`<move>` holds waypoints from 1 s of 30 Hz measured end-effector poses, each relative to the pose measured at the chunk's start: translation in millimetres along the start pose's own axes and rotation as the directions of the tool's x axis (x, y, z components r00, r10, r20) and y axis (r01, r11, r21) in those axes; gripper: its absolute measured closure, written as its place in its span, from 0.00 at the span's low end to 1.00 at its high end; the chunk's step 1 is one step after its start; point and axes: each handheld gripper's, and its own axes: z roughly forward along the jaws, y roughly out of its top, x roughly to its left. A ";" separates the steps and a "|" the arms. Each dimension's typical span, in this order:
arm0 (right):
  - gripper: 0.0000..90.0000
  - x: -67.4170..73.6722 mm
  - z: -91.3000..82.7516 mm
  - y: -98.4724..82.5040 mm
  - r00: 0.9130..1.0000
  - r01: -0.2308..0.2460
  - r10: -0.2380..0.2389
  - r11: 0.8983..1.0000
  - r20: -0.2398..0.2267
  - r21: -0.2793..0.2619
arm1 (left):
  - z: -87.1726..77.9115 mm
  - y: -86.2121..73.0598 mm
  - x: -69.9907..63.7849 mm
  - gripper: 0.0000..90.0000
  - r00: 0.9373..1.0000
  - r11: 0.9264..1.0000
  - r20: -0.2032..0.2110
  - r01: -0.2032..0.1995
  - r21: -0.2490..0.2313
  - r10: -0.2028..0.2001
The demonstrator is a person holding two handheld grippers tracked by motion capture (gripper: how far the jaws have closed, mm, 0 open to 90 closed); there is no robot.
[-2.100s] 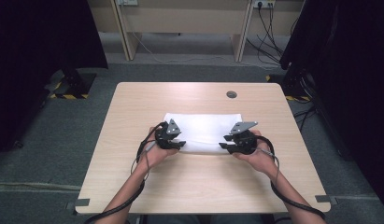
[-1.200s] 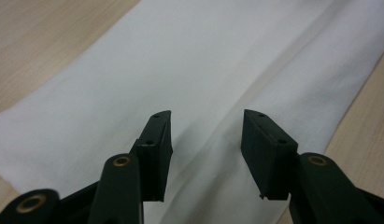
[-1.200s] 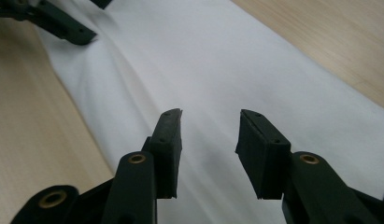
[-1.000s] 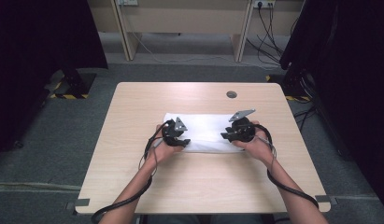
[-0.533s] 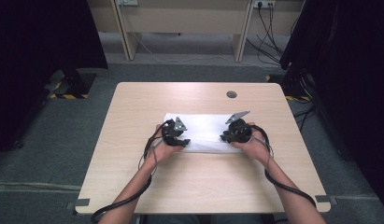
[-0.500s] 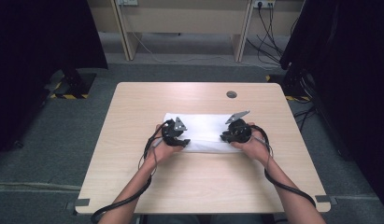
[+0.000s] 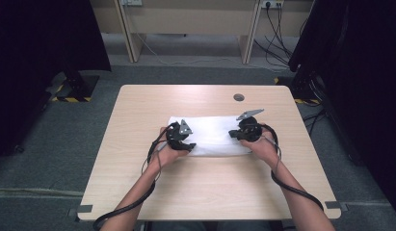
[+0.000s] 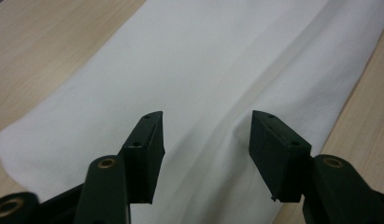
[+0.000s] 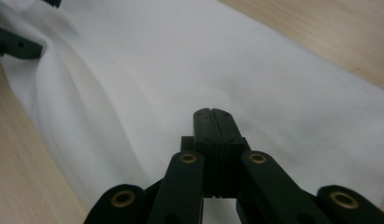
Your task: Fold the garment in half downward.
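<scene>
Cloth [image 7: 212, 136] lies flat mid-worktop [image 7: 138, 106]; my left claw [image 8: 206, 154] has just been opening, jaws apart over a fold, pinching nothing; right claw [image 9: 213, 116] has just closed, jaws fully together; whether it traps fabric I can't tell; risk: a lift drags one side only; cloth's near edge hidden under hands.

A pale wood desk [image 7: 205, 183] stands on grey carpet [image 7: 89, 115]; dark curtains [image 7: 36, 43] flank it, cables [image 7: 277, 29] behind.
</scene>
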 end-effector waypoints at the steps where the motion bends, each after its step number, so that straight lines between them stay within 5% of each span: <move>1: 1.00 -1.0 -1.8 1.3 1.000 -0.018 0.018 1.000 0.001 -0.018 | -0.2 -0.2 0.2 0.49 1.000 1.000 0.000 -0.003 0.001 0.003; 11: 1.00 -11.1 -1.5 3.4 0.992 -0.103 0.108 0.992 0.068 -0.078 | 1.4 -2.3 1.8 0.46 1.000 1.000 0.005 -0.001 0.006 0.000; 19: 0.88 -5.7 15.0 -1.5 0.991 -0.046 0.043 0.999 0.126 0.017 | -6.2 -2.6 8.2 0.45 1.000 1.000 0.015 0.023 -0.020 -0.023; 26: 0.79 -6.1 -11.6 5.2 0.991 -0.033 0.040 0.998 0.124 -0.053 | -27.2 -2.5 29.5 0.44 0.996 0.992 -0.007 0.088 -0.085 -0.089; 30: 0.77 -16.3 -17.5 -1.0 0.989 -0.055 0.057 0.998 0.138 -0.019 | -32.7 -2.8 40.7 0.44 0.991 0.987 -0.031 0.124 -0.101 -0.128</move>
